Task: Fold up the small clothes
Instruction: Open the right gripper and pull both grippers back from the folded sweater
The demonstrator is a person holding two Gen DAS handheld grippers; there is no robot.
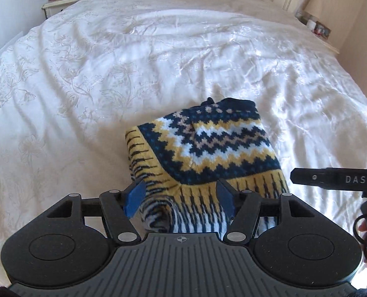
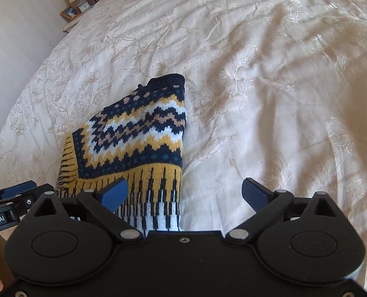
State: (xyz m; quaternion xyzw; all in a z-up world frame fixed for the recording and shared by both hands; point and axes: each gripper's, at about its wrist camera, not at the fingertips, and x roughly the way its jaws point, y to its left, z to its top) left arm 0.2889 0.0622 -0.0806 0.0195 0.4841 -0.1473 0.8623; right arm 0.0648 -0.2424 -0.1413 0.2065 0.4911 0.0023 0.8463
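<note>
Sweater point(image 1: 208, 148) folded on bed point(image 1: 109, 74); left gripper point(image 1: 181, 198), right gripper point(image 2: 185, 195) agape (nothing held)

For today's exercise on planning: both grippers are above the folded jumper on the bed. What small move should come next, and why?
Probably lift both grippers clear. The jumper lies folded on the bed; the left gripper and right gripper are open and grip nothing.
</note>
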